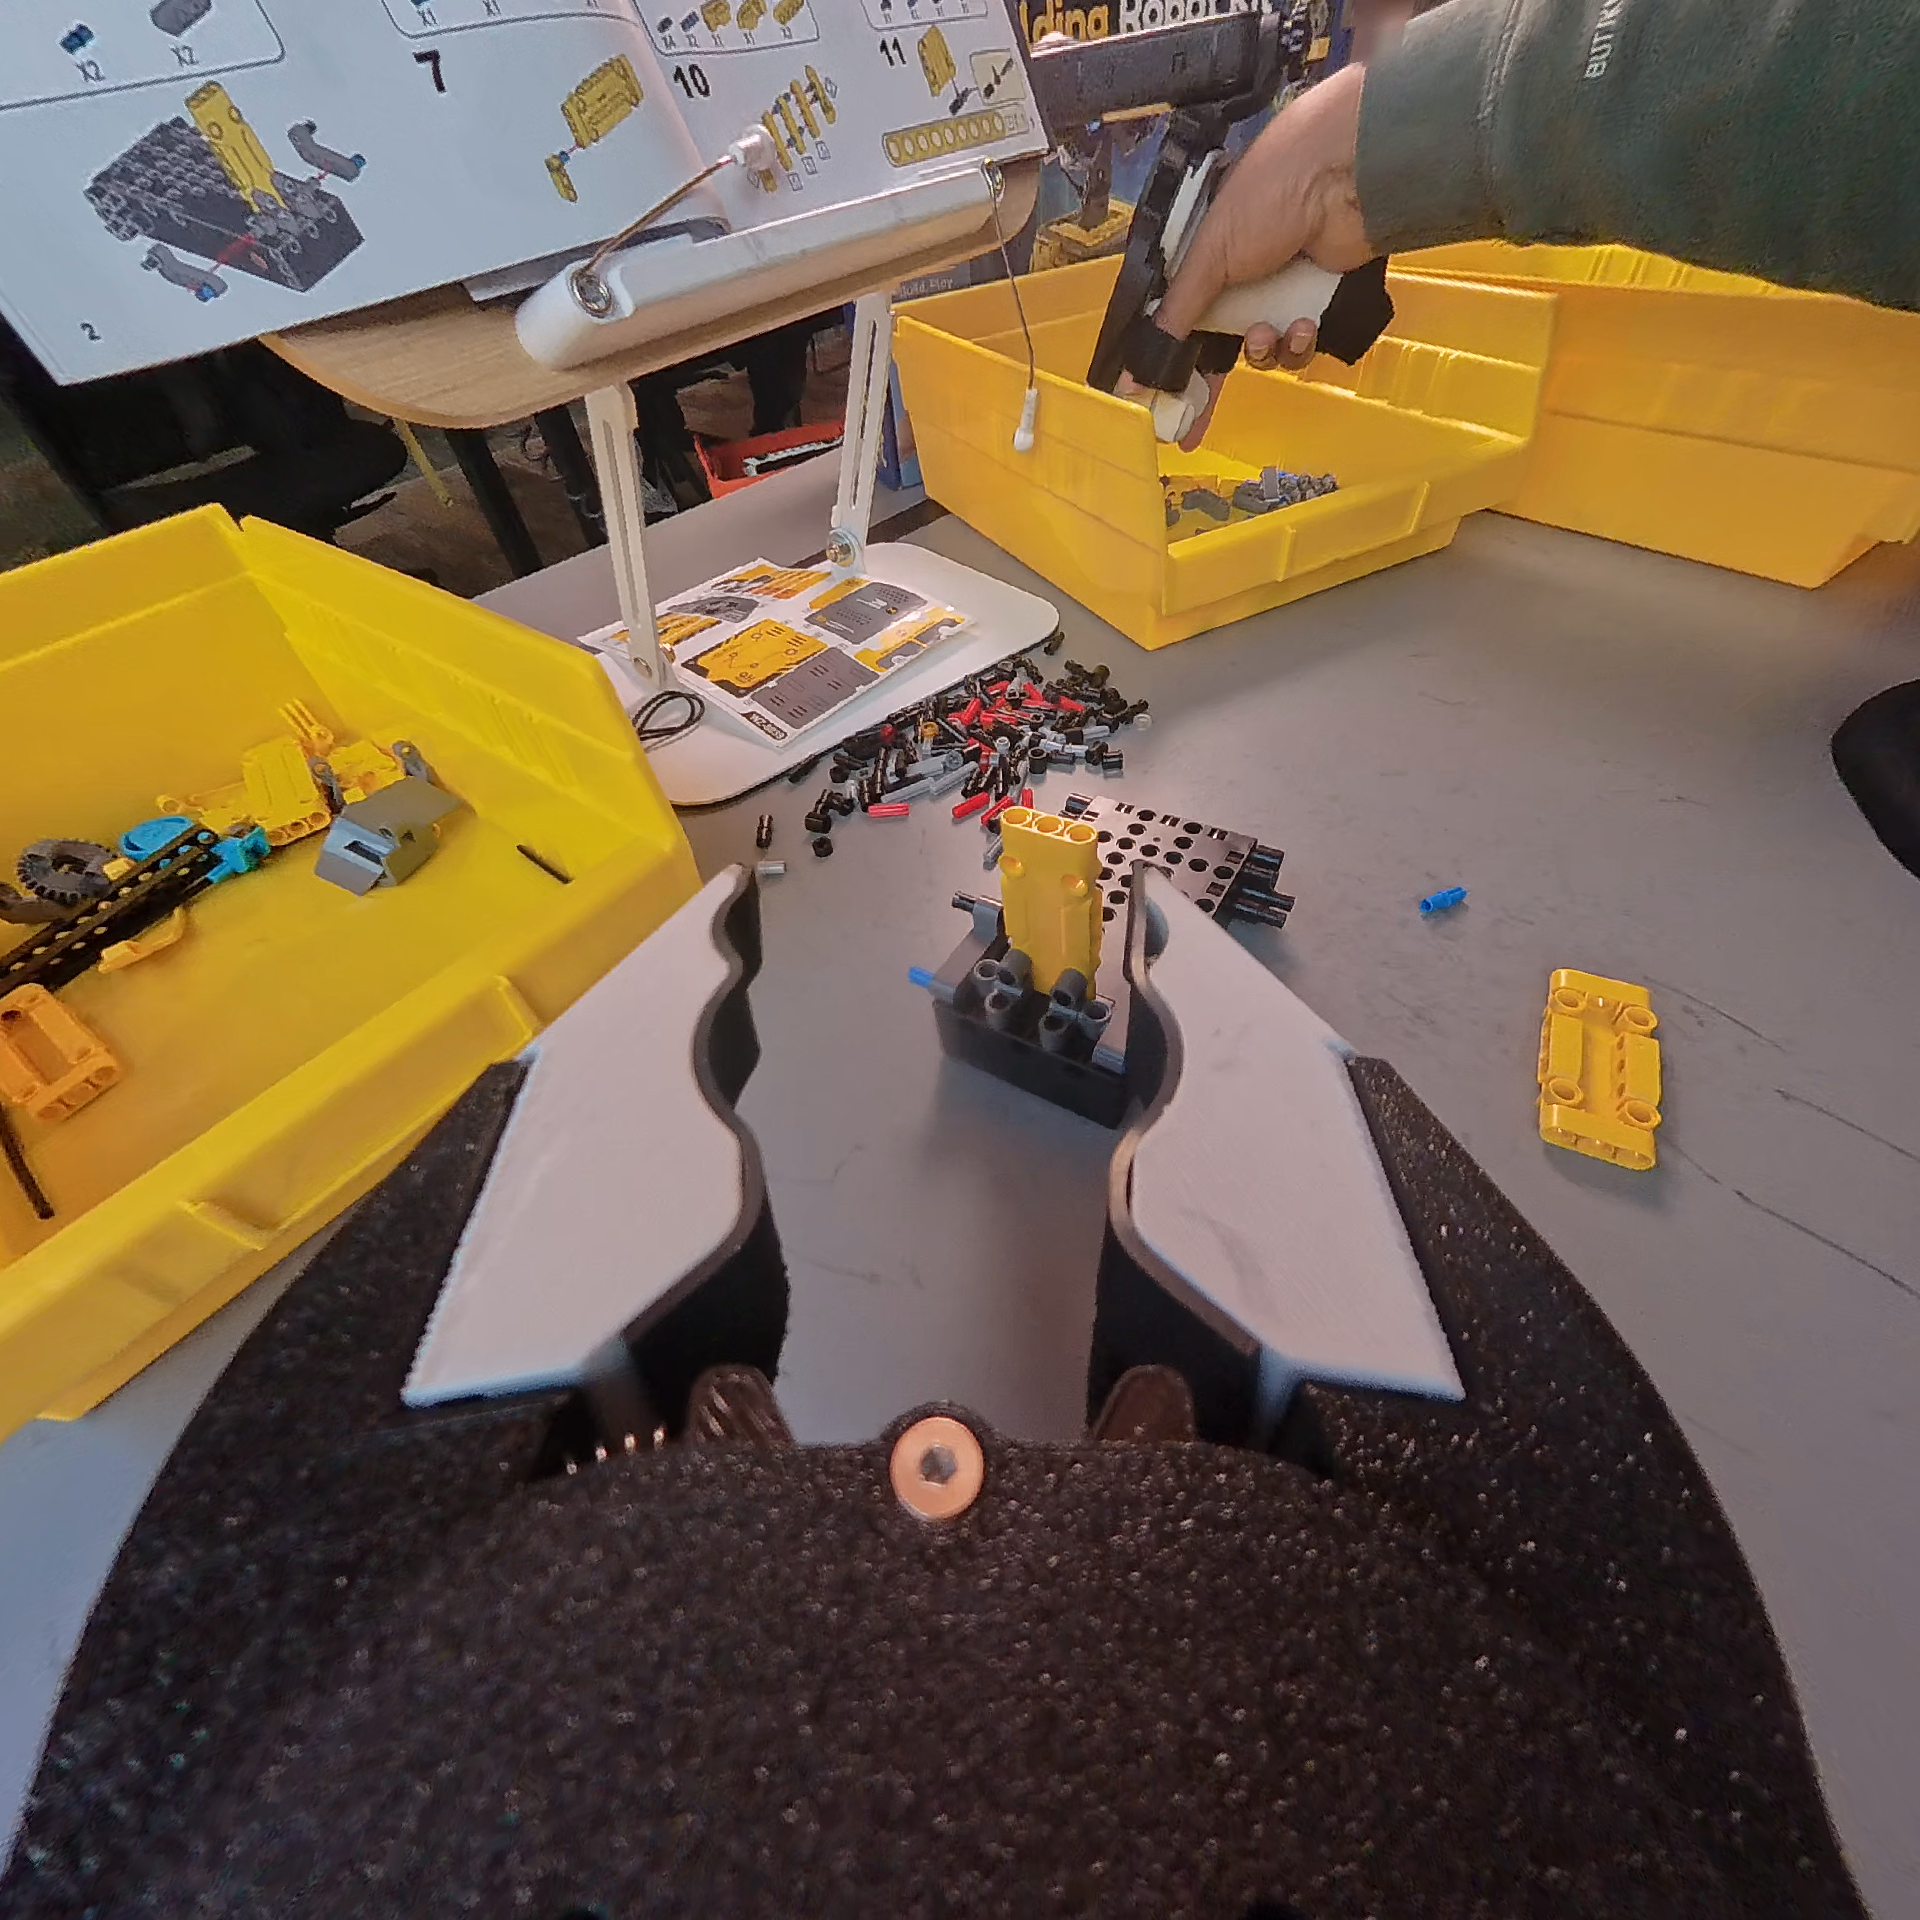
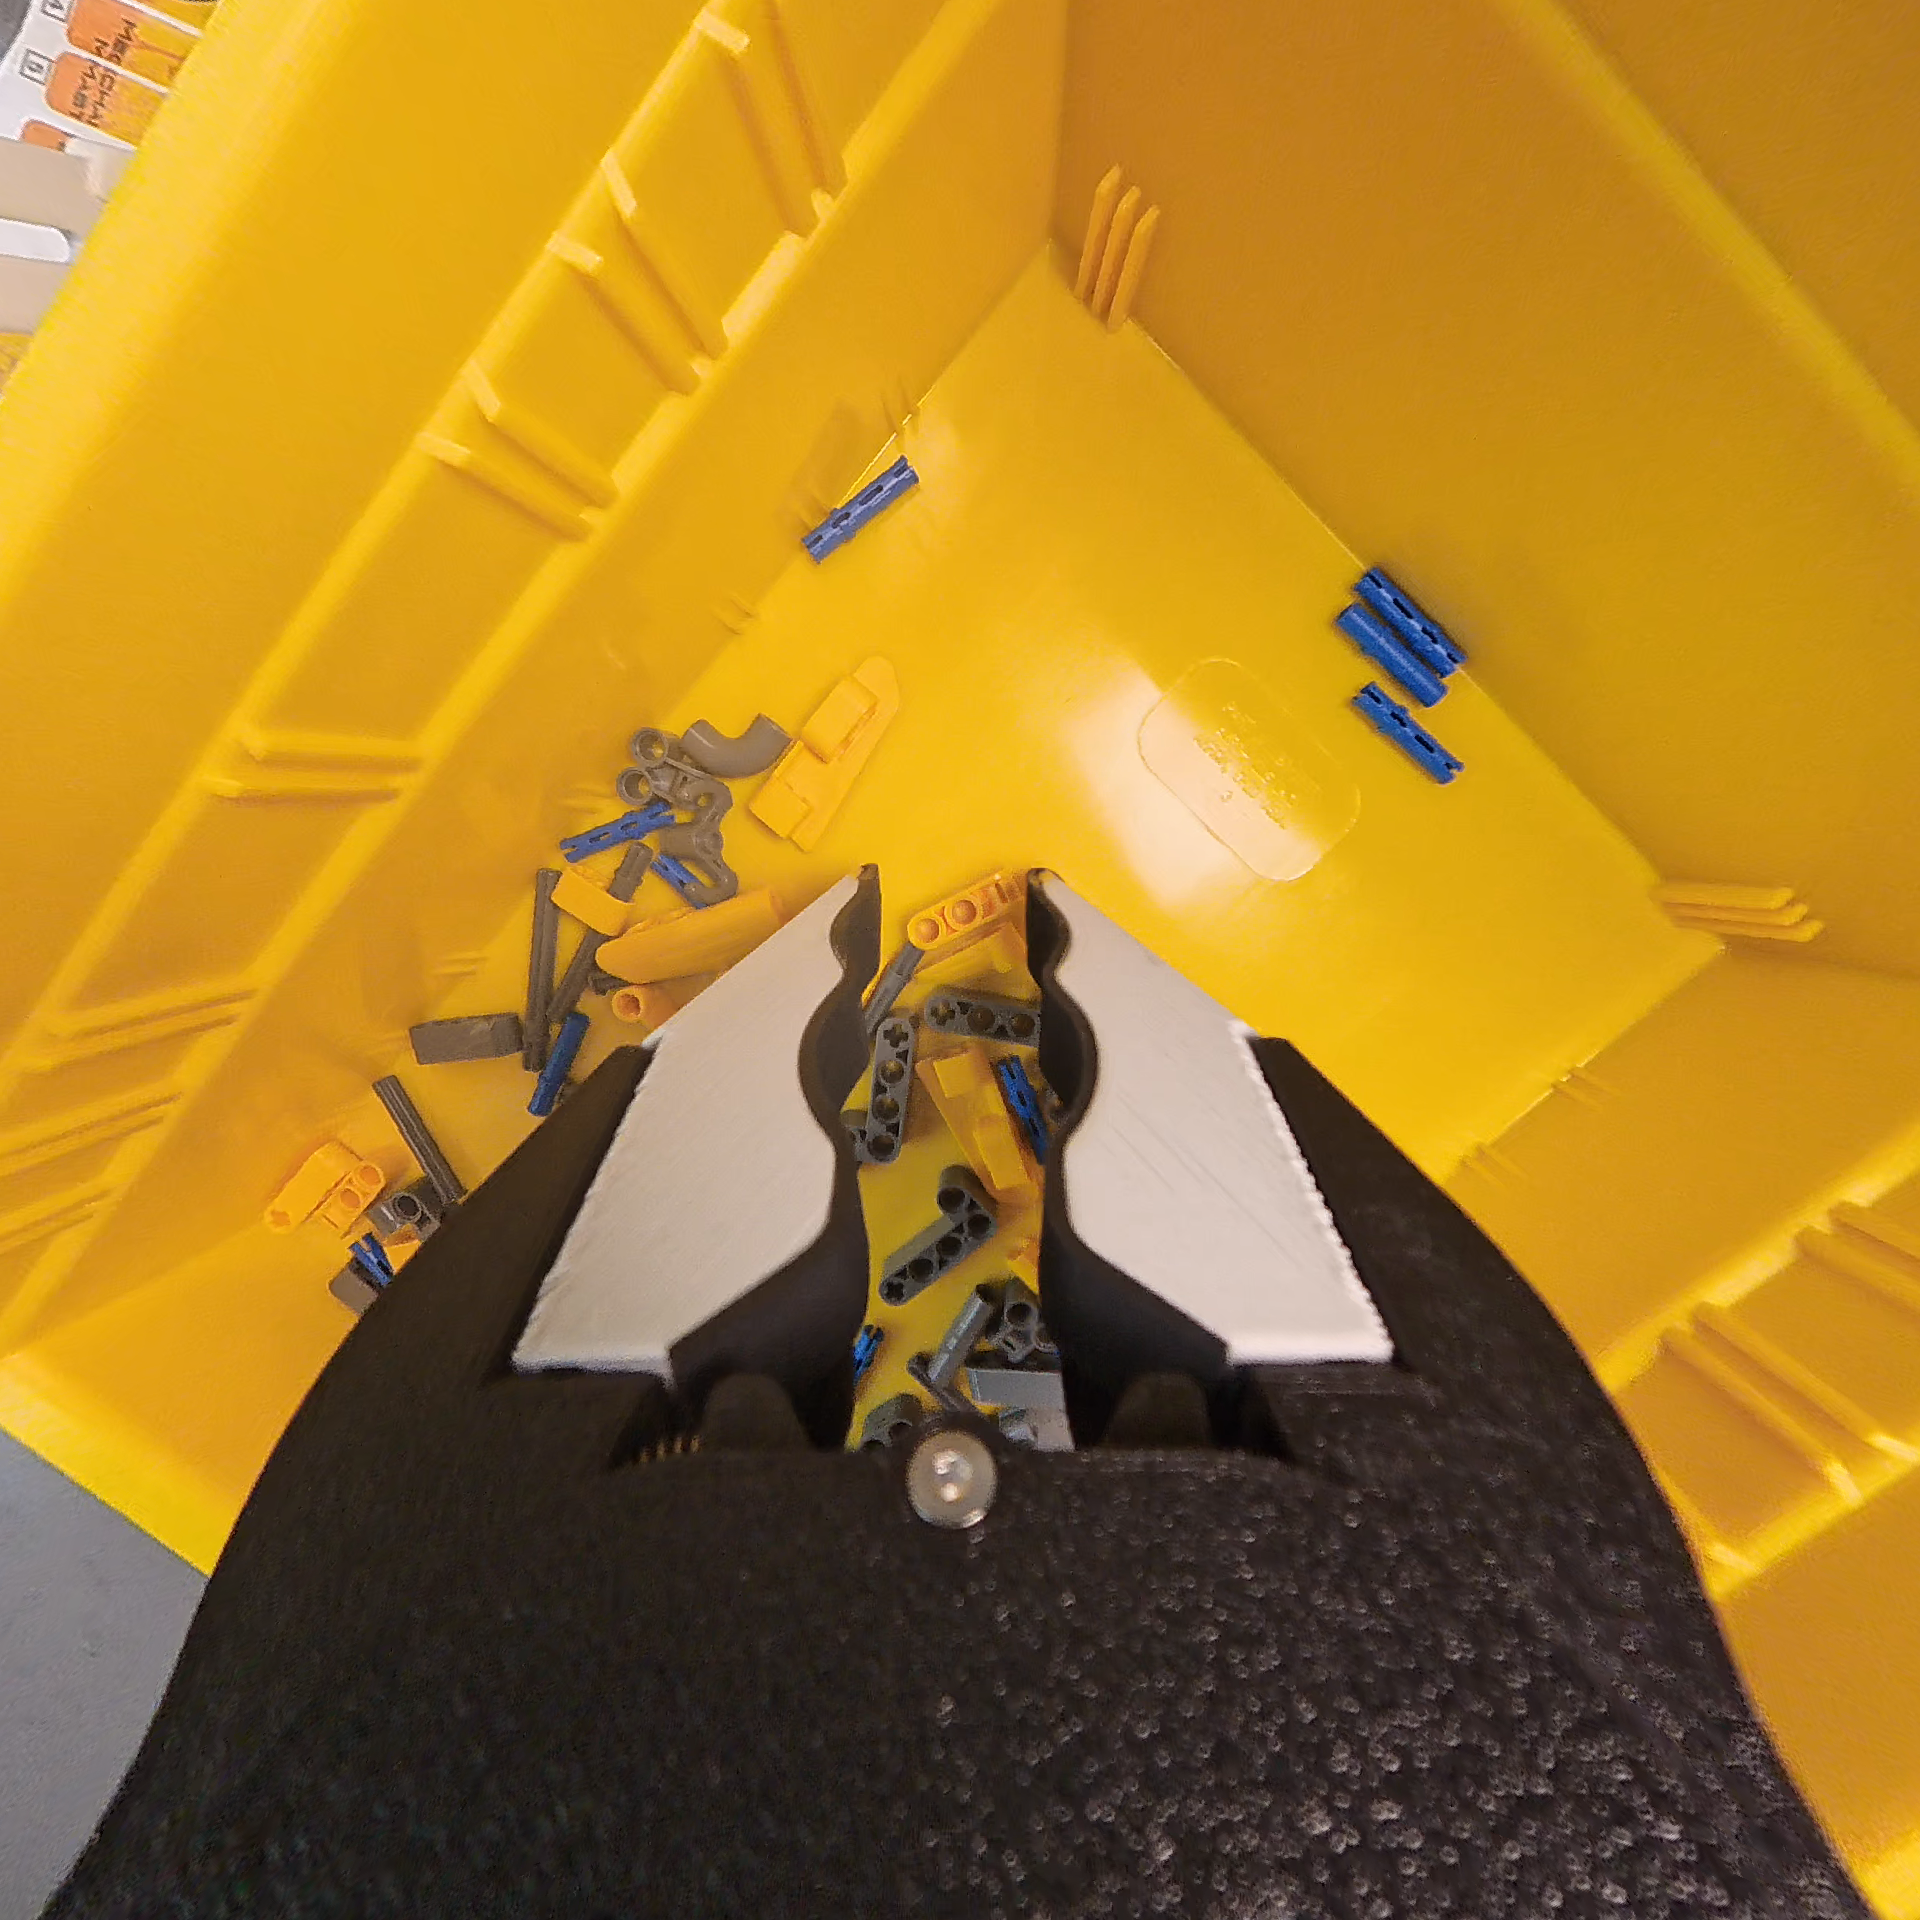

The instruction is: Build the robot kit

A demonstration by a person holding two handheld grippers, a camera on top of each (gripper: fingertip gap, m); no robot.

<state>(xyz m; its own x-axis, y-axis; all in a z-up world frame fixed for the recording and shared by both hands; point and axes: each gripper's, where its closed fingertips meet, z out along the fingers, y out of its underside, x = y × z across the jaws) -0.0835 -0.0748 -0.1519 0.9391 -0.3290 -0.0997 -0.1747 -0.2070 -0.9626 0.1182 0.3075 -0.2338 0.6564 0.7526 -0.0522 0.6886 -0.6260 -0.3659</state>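
- Left wrist view: left gripper [image 1: 940, 894] spread wide and empty, low over the table [image 1: 1455, 748], the small black-and-yellow brick assembly [image 1: 1034, 977] standing just beside its right finger.
- Right wrist view: right gripper [image 2: 951, 883] parted, gripping nothing, pointed down into a yellow bin [image 2: 1299, 416] over loose grey, blue and yellow pieces [image 2: 935, 1122].

A grey table [image 1: 1455, 727] is sitting under bright light; dark chair legs [image 1: 488, 488] are standing behind it.
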